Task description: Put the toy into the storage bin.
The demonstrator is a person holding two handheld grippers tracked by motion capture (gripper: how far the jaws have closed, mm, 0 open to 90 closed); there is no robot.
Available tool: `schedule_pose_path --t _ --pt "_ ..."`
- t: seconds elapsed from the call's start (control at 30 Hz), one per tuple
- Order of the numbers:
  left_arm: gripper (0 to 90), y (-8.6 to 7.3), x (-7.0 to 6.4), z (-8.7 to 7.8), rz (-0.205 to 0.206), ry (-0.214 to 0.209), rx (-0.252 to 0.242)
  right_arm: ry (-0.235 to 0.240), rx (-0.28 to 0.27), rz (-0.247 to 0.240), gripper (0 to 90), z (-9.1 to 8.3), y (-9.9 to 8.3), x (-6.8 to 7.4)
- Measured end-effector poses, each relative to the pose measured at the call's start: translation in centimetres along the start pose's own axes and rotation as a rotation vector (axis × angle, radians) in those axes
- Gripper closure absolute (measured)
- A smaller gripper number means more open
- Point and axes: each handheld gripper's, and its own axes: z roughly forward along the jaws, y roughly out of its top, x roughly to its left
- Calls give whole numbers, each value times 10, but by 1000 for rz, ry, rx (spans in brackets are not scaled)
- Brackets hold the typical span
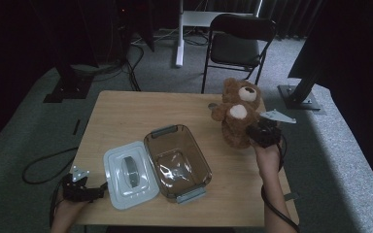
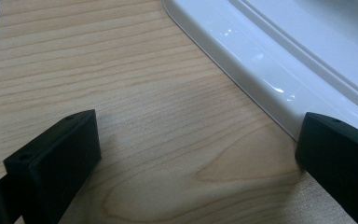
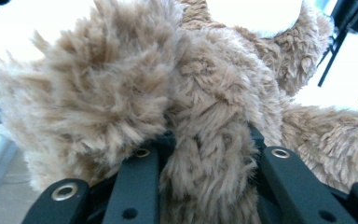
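At the near left corner of the wooden desk (image 1: 126, 111), the left gripper (image 1: 97, 192) rests low with its jaws spread wide apart and nothing between them; in the left gripper view they frame bare wood, the right jaw just beside the rim of the white lid (image 2: 261, 70). That lid (image 1: 128, 174), with a grey handle on top, lies flat on the desk, touching the left side of an open, empty, brown-tinted clear container (image 1: 177, 162) with grey latches at its two ends. Further right, a brown teddy bear (image 1: 238, 114) sits upright near the far right edge. The right gripper (image 1: 253, 132) is clenched on the bear's lower body, fur (image 3: 205, 154) bunched between its jaws. A black chair (image 1: 238, 43) stands on the floor beyond the desk.
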Motion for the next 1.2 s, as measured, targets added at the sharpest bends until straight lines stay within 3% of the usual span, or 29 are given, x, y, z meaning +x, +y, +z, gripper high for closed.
schedule_pose_path --t 0.37,0.57,0.8,1.2 --pt "6 0 0 0 -1 -1 0 96 -89 -88 689 -32 21 46" --pt "6 0 0 0 -1 -1 0 176 -121 -139 689 -44 24 77" --pt "6 0 0 0 0 0 1 274 -134 -178 688 -52 22 110" --pt "6 0 0 0 -1 -1 0 371 -101 -230 687 -46 6 151"
